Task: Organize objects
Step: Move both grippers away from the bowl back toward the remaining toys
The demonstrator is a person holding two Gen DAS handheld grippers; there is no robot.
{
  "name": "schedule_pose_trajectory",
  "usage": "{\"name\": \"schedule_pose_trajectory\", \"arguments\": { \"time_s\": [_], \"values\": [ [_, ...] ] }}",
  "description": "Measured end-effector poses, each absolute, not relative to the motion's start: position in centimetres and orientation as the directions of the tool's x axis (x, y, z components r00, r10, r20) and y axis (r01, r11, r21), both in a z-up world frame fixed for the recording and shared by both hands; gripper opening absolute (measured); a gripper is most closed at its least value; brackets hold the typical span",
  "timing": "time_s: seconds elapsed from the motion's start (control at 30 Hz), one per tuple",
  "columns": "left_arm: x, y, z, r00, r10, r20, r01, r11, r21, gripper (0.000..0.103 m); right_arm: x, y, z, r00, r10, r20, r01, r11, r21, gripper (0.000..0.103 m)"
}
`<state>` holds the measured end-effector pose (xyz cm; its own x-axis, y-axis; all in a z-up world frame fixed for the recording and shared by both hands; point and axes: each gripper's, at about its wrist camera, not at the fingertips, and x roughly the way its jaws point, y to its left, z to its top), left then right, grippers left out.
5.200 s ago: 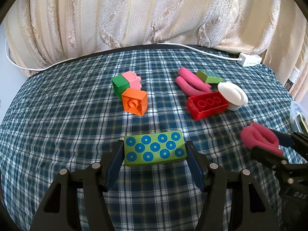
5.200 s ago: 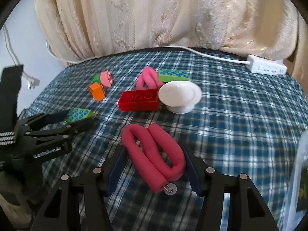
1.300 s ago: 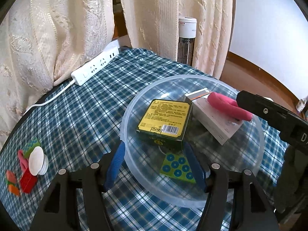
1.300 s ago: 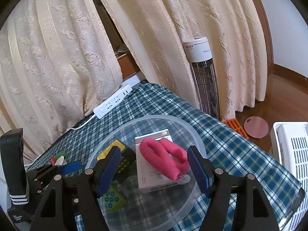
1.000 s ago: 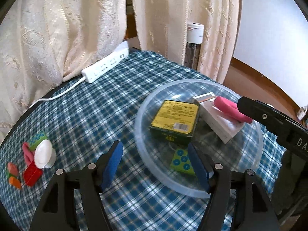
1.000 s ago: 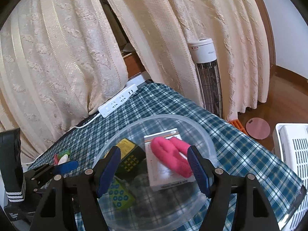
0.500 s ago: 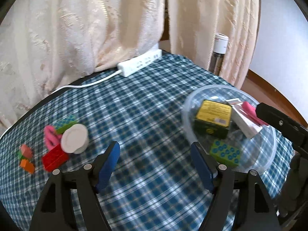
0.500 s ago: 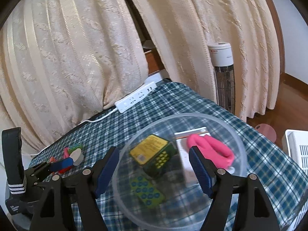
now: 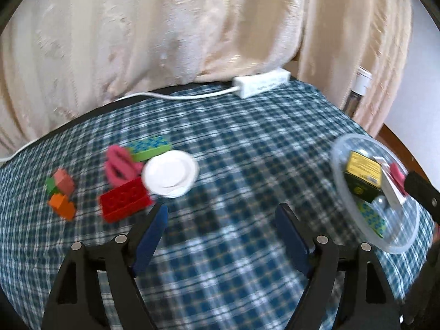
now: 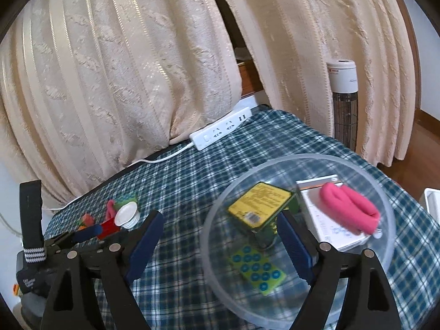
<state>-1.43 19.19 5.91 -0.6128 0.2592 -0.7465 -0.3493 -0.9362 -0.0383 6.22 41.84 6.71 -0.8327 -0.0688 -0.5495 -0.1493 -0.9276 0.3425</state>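
Note:
A clear plastic bowl (image 10: pixel 385 214) holds a yellow-green box (image 10: pixel 258 200), a white box (image 10: pixel 330 220), a pink foam loop (image 10: pixel 349 206) and a green dotted brick (image 10: pixel 257 268). It also shows in the left wrist view (image 9: pixel 338 170). My right gripper (image 10: pixel 220 236) is open and empty over its near left rim. My left gripper (image 9: pixel 220 228) is open and empty above the cloth, facing a red brick (image 9: pixel 125 199), white cap (image 9: pixel 169 173), pink foam loop (image 9: pixel 119 163), green dotted brick (image 9: pixel 150 148) and small orange (image 9: pixel 62 206), green and pink bricks (image 9: pixel 62 183).
A white power strip (image 9: pixel 261 85) with its cord lies at the table's far edge against cream curtains. A white tower heater (image 10: pixel 342 104) stands beyond the table at right. The checked cloth (image 9: pixel 247 151) covers the round table.
My left gripper has swung left, away from the bowl toward the loose bricks. My right gripper has drawn back and left from the bowl. Both let go of their objects into the bowl earlier.

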Motion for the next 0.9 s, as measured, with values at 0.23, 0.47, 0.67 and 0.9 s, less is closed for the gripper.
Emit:
{"name": "schedule_pose_trajectory", "arguments": {
  "time_s": [0.23,0.47,0.67,0.9],
  "values": [
    [-3.4,15.3,5.1,-0.621,0.193,-0.76,-0.233,-0.971,-0.056,0.081,5.1,39.3,6.4,-0.817,-0.11,-0.567,-0.102,-0.939,0.328,0.087],
    [-5.5,12.3,3.5,-0.61,0.134,-0.781,-0.129,-0.989,-0.069,0.081,4.1,37.1,6.1,-0.798,-0.145,-0.586,-0.057,-0.949,0.311,0.087],
    [-6.7,12.0,2.1,-0.591,0.096,-0.801,-0.102,-0.994,-0.045,0.081,3.2,35.6,5.2,-0.774,-0.178,-0.607,-0.027,-0.95,0.313,0.087],
    [-8.0,11.7,1.0,-0.58,0.072,-0.811,-0.077,-0.996,-0.033,0.081,2.5,34.6,4.6,-0.757,-0.2,-0.622,-0.003,-0.951,0.311,0.087]
  ]
}}
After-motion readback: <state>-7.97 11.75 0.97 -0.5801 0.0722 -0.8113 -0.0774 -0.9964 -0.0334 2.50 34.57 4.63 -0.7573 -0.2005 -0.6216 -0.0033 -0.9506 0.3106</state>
